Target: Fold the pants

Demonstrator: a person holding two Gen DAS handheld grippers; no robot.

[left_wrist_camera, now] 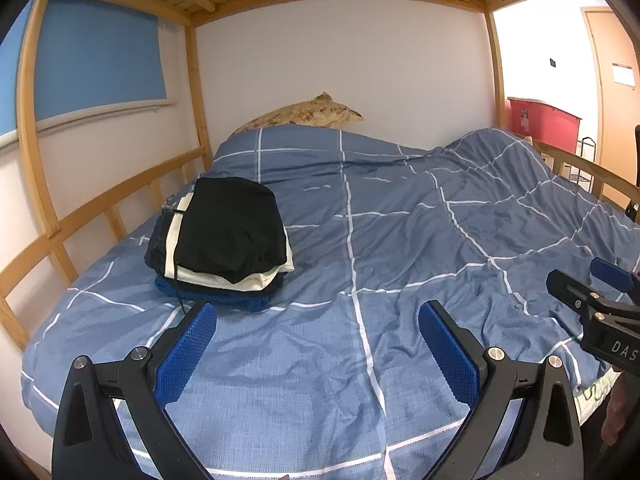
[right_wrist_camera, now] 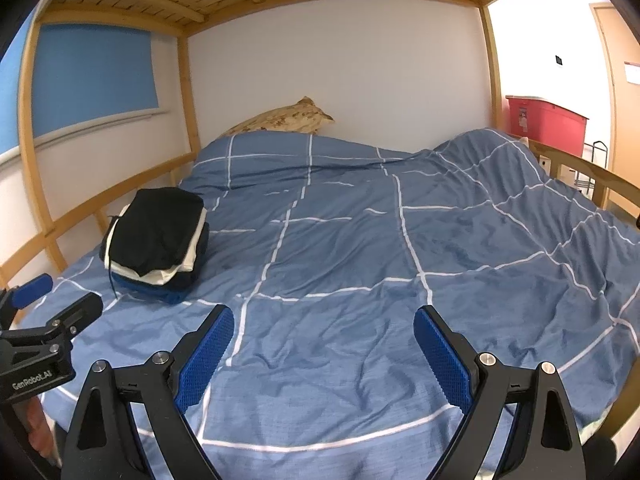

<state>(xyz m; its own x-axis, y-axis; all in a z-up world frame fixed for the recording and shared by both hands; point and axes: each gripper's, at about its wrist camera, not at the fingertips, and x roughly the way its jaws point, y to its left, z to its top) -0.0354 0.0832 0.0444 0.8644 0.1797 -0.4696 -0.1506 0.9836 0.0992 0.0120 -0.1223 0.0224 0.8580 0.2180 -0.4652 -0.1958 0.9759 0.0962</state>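
Observation:
A stack of folded clothes point(left_wrist_camera: 224, 240) lies on the left side of the bed, with black pants on top, a cream piece under them and dark blue garments at the bottom. It also shows in the right wrist view point(right_wrist_camera: 156, 240). My left gripper point(left_wrist_camera: 318, 316) is open and empty, held above the blue checked duvet point(left_wrist_camera: 400, 240) just in front and right of the stack. My right gripper point(right_wrist_camera: 324, 320) is open and empty over the middle of the duvet point(right_wrist_camera: 360, 248). Each gripper shows at the edge of the other's view.
A wooden bunk frame with a side rail point(left_wrist_camera: 100, 208) runs along the left wall, slats overhead. A patterned pillow point(left_wrist_camera: 304, 114) lies at the head. The duvet bunches up at the right point(left_wrist_camera: 500, 152). A red bin point(left_wrist_camera: 544, 120) stands beyond the bed.

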